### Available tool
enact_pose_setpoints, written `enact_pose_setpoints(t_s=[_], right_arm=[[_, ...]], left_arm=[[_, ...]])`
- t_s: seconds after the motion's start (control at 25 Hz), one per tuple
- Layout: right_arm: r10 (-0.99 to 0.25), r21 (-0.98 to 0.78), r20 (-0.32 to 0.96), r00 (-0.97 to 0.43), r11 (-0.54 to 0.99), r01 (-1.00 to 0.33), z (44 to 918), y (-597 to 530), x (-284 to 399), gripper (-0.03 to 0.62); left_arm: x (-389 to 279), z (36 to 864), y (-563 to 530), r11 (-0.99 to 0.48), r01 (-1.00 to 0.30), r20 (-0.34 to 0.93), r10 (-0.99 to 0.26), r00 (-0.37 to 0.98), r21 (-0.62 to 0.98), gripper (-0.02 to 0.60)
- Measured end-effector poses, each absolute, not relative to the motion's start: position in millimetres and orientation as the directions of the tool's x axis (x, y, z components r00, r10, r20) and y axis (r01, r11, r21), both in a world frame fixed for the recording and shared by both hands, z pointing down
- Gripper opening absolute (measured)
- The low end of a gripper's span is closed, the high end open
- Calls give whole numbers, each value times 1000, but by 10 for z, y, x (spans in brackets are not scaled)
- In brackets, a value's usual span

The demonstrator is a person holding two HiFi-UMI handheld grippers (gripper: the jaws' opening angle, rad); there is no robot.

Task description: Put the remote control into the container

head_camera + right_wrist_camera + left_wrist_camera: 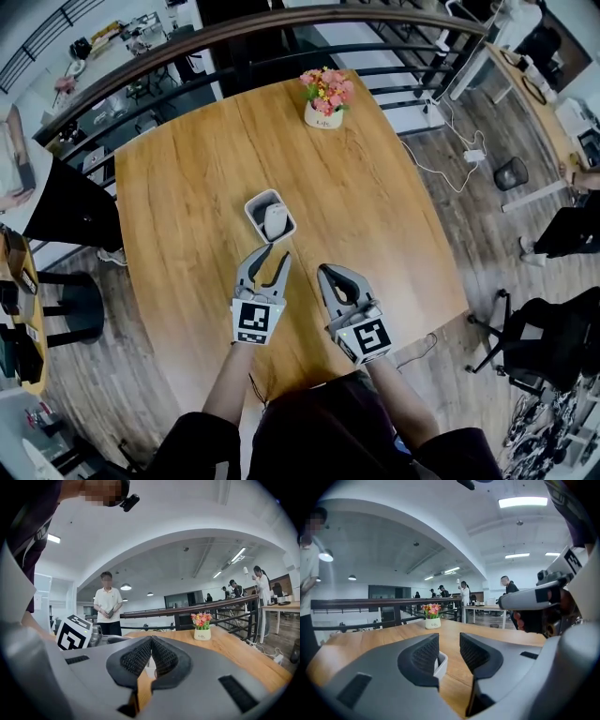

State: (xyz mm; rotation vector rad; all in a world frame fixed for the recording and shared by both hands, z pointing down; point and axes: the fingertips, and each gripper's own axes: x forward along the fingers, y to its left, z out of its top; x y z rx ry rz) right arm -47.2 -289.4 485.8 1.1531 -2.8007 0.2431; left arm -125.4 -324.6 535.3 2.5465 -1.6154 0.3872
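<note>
A small grey container stands upright near the middle of the round wooden table. The white remote control sits inside it, its top showing above the rim. My left gripper hovers just in front of the container with its jaws apart and nothing between them. In the left gripper view the container's rim shows low between the open pads. My right gripper rests to the right of the left one, near the table's front edge, with its jaws pressed together and nothing in them.
A white pot of pink and orange flowers stands at the table's far edge, by a dark railing. A person in a white shirt stands beyond the table's left side. An office chair sits on the floor to the right.
</note>
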Motion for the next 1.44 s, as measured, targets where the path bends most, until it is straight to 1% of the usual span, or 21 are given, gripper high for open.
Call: enact_pose_setpoints(t_s=[0.28,0.32,0.36,0.4,0.44,0.84,1.44], right_arm=[[-709,-112,97,-698,689,-716,4602,-2649,-356,18],[-710,-110,92,-698,689,-716,4585,-2611,-347,18],[-712,-107,88,-697,688,-717,4574,-2575,-342,18],[-715,-106,89,-694,686,-720,4569,-2539,-339,18],[-718,-107,93,-689,681,-724,4570,-2505,-336,18],[-726,-134,93,-682,669,-731,4572,-2248,-272,18],[-718,-146,90,-691,676,-722,4576,-2116,-187,18]], left_arm=[[-1032,4770,-2728,-432,-902,163,-891,425,-8,137],[-1022,4696,-2669,-428,-904,143,-894,424,3,125],[-1017,4630,-2615,-425,-905,124,-898,422,10,62],[-1011,4576,-2567,-423,-906,110,-900,421,12,22],[-1001,4538,-2524,-423,-906,101,-901,421,12,12],[-902,4511,-2223,-434,-901,91,-896,434,15,12],[-818,4543,-2095,-432,-902,114,-896,430,5,12]])
